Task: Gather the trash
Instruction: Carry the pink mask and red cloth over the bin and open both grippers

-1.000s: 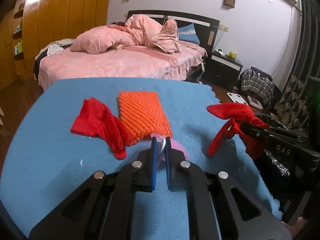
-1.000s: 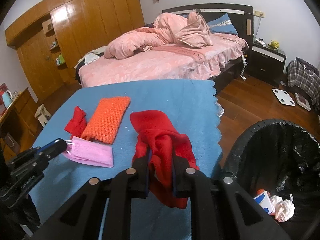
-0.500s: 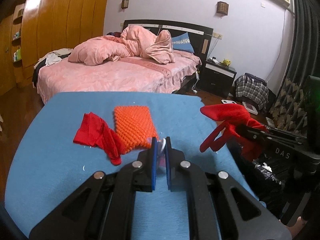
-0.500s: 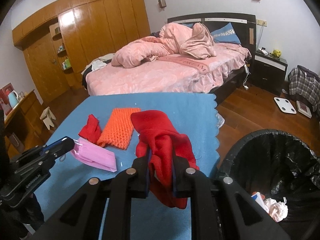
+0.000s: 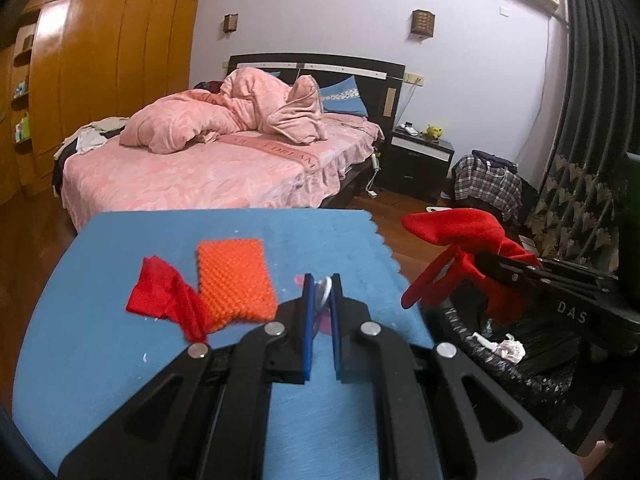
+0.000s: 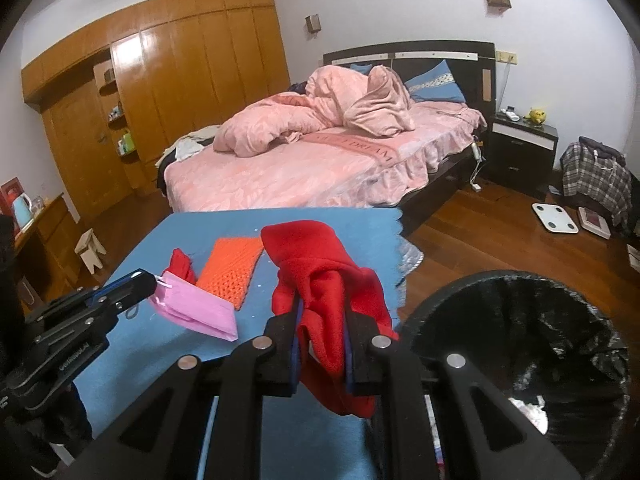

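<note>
Nearest the right wrist camera, the right gripper (image 6: 322, 344) is clamped on a bunched red cloth (image 6: 320, 276), which hangs through and below the jaws, clear of the blue table (image 6: 280, 432); just to its right stands the black-lined trash bin (image 6: 520, 320), its mouth open, with a few crumpled white scraps (image 5: 500, 346) already lying at the bottom, so some of the collecting looks done; the cloth is near the rim but, by my reading, not yet over the opening. To the left, the left gripper (image 6: 154, 280) is closed tight on the edge of a pink face mask (image 6: 196, 308), which dangles from its tips above the table; in the left wrist view only a sliver of the mask and a white strap show between the blue pads (image 5: 307, 312); this piece is farther from the bin and has the table's width to cross. Beyond both, two things lie flat and untouched on the table: an orange knitted piece (image 5: 234, 280) and, touching its left edge, a smaller red rag (image 5: 164, 296); whether they count as trash I cannot tell. Judged so, the task stands about midway: two items in hand and unreleased, two possibly to fetch. Far behind is the pink bed (image 5: 200, 168), which plays no part.
</note>
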`<state>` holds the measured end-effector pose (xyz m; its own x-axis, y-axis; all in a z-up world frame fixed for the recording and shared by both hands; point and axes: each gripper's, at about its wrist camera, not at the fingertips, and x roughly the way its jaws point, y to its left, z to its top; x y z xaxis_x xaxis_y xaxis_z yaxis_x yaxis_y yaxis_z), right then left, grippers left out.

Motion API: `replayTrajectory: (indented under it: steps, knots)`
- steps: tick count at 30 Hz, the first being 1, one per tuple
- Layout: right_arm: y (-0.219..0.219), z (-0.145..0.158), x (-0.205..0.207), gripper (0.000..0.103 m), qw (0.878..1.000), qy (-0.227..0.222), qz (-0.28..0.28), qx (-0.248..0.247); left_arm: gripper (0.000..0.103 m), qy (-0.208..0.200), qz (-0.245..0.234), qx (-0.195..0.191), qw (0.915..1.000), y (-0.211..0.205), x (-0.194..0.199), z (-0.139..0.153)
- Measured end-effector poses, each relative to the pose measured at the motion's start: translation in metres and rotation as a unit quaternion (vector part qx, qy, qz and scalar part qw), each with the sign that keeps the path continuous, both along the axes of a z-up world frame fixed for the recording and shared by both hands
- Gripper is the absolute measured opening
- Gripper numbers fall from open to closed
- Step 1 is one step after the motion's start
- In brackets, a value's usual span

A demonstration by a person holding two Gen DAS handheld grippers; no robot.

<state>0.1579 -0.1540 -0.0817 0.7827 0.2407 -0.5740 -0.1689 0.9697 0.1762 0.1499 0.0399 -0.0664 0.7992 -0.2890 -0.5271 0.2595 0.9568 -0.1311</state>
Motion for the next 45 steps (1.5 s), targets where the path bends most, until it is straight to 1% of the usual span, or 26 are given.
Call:
replayTrajectory:
  steps: [8,17,24,33,40,41,43,44,45]
  knots:
    - [-0.038,0.006,-0.015,0.016,0.999,-0.008,-0.037,-0.003,0.007,-0.008,-0.026,-0.009,0.9996,-0.034,0.0,0.007]
    - [-0.096,0.01,-0.033,0.016,0.996,-0.013,-0.092,-0.01,0.007,-0.017,-0.083,-0.013,0.9963,-0.09,0.003,0.014]
    - [-0.139,0.005,-0.047,0.016,0.991,-0.008,-0.132,-0.014,0.007,-0.016,-0.127,-0.014,0.9917,-0.138,0.005,0.011]
    - [-0.178,-0.009,-0.056,0.016,0.986,0.006,-0.168,-0.015,0.007,-0.004,-0.17,-0.012,0.9854,-0.193,0.015,0.0]
    - [-0.199,-0.024,-0.057,0.016,0.982,0.02,-0.186,-0.016,0.007,0.004,-0.186,-0.008,0.9825,-0.214,0.021,-0.009]
    - [-0.201,-0.025,-0.057,0.018,0.982,0.022,-0.187,-0.016,0.008,0.005,-0.191,-0.01,0.9815,-0.215,0.022,-0.009]
    - [-0.205,-0.029,-0.056,0.025,0.981,0.027,-0.19,-0.018,0.016,0.012,-0.2,-0.01,0.9797,-0.219,0.023,-0.012]
    - [-0.206,-0.03,-0.055,0.032,0.981,0.029,-0.192,-0.018,0.036,0.017,-0.203,-0.011,0.9789,-0.22,0.024,-0.013]
    - [-0.208,-0.032,-0.056,0.034,0.98,0.032,-0.196,-0.019,0.05,0.02,-0.205,-0.014,0.9785,-0.22,0.024,-0.015]
